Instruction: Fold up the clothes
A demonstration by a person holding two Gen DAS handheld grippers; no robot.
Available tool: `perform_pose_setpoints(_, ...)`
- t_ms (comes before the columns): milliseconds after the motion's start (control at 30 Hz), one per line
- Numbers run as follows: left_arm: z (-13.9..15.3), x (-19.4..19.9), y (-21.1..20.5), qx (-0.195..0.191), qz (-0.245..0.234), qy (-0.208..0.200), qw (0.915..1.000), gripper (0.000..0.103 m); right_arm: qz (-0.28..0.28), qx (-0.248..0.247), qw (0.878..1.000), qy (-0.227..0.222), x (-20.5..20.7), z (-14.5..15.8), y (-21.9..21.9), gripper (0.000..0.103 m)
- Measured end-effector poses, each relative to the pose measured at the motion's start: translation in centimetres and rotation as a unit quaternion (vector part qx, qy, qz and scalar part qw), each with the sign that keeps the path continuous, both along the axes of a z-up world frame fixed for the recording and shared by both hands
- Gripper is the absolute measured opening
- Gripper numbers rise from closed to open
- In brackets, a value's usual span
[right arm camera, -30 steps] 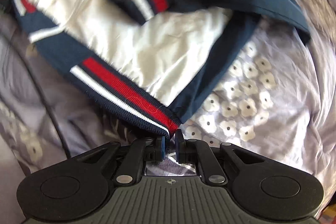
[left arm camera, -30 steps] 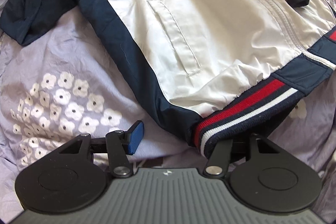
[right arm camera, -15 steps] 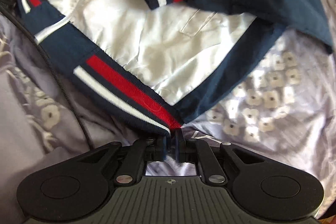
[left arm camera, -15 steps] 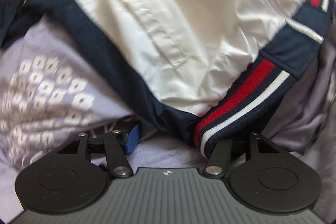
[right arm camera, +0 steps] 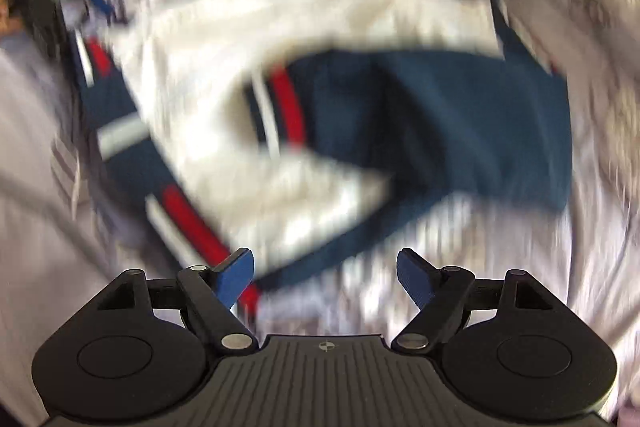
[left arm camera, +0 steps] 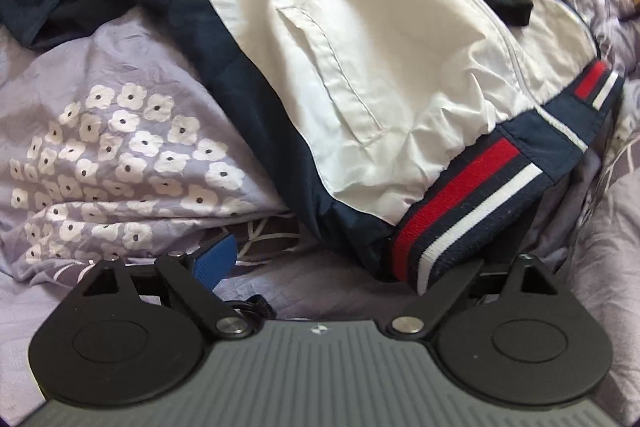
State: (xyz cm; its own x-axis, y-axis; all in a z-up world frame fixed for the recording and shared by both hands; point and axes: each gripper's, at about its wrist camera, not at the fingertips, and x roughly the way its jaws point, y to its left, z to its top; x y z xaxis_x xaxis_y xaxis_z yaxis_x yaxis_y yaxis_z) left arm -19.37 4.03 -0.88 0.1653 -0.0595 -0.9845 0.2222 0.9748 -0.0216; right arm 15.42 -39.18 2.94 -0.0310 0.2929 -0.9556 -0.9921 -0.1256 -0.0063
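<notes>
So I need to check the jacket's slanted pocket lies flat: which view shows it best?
The left wrist view: the pocket sits sharp on the jacket's white front panel. The right wrist view is motion-blurred; the jacket is there, but no pocket can be made out.

No words, brand names or numbers can be read; only a small round emblem sits on each gripper body behind the fingers.

A crumpled lilac bedsheet (left arm camera: pixel 100 59), printed with a cluster of white flowers (left arm camera: pixel 120 155), is spread over the left of the left wrist view. A black cable (left arm camera: pixel 252 307) is seen at lower centre. The right wrist view is blurred.
</notes>
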Motion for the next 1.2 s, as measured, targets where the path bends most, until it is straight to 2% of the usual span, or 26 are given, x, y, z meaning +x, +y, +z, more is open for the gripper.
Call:
perform_pose_setpoints(100, -1.4, -0.5, -2.5, 0.027, -0.039, 0.003, 0.9989, 0.091, 0.070, 0.051, 0.996, 0.015, -3.9, -0.1, 4.9, 0.079)
perform_pose_setpoints(200, -1.8, -1.3, -3.7, 0.032, -0.049, 0.002, 0.9983, 0.091, 0.160, 0.108, 0.981, 0.003, -9.6, -2.1, 9.1, 0.079)
perform_pose_setpoints(267, -1.6, -1.8, -3.8, 0.029, -0.049, -0.002, 0.9984, 0.091, 0.193, 0.134, 0.972, 0.001, -12.6, -4.4, 11.7, 0.079)
perform_pose_setpoints(333, -0.9, -2.4, -3.3, 0.022, -0.042, -0.004, 0.9989, 0.091, 0.201, 0.118, 0.972, 0.004, -14.3, -7.4, 12.6, 0.076)
perform_pose_setpoints(400, -0.2, -3.1, -2.3, 0.002, -0.031, -0.008, 0.9995, 0.091, 0.192, 0.067, 0.979, 0.033, -15.2, -10.5, 11.4, 0.069)
perform_pose_setpoints(467, 0.2, -3.5, -1.5, -0.021, -0.020, -0.008, 0.9996, 0.092, 0.175, 0.077, 0.979, 0.065, -15.0, -11.5, 8.6, 0.069)
perform_pose_setpoints(567, 0.4, -3.2, -0.7, -0.045, -0.010, -0.004, 0.9989, 0.092, 0.135, 0.059, 0.982, 0.117, -13.5, -11.2, 7.7, 0.069)
perform_pose_setpoints(633, 0.5, -2.8, -0.3, -0.051, -0.013, -0.003, 0.9986, 0.092, 0.146, 0.046, 0.980, 0.130, -13.3, -11.1, 8.4, 0.069)
perform_pose_setpoints(767, 0.9, -3.0, 0.1, -0.056, -0.015, 0.003, 0.9983, 0.092, 0.202, 0.030, 0.973, 0.110, -15.0, -10.6, 9.9, 0.069)
perform_pose_setpoints(800, 0.9, -3.1, 0.0, -0.056, -0.016, 0.002, 0.9983, 0.092, 0.201, 0.035, 0.972, 0.118, -15.2, -9.7, 10.4, 0.069)
perform_pose_setpoints(900, 0.8, -3.3, -0.5, -0.054, -0.019, 0.000, 0.9983, 0.092, 0.161, 0.108, 0.967, 0.163, -15.6, -7.1, 13.2, 0.069)
perform_pose_setpoints(967, 0.8, -3.5, -0.7, -0.053, -0.020, -0.001, 0.9984, 0.092, 0.167, 0.135, 0.964, 0.157, -17.4, -7.2, 15.2, 0.069)
perform_pose_setpoints(1033, 1.3, -3.8, -0.7, -0.054, -0.020, 0.001, 0.9983, 0.092, 0.201, 0.117, 0.964, 0.128, -20.1, -9.0, 16.1, 0.066)
perform_pose_setpoints(1100, 1.8, -4.2, -0.6, -0.057, -0.020, 0.002, 0.9982, 0.092, 0.239, 0.092, 0.959, 0.117, -22.9, -11.3, 15.4, 0.050)
perform_pose_setpoints(1200, 2.6, -4.8, -0.2, -0.068, -0.020, 0.002, 0.9975, 0.092, 0.255, 0.121, 0.955, 0.091, -25.0, -12.5, 13.2, 0.044)
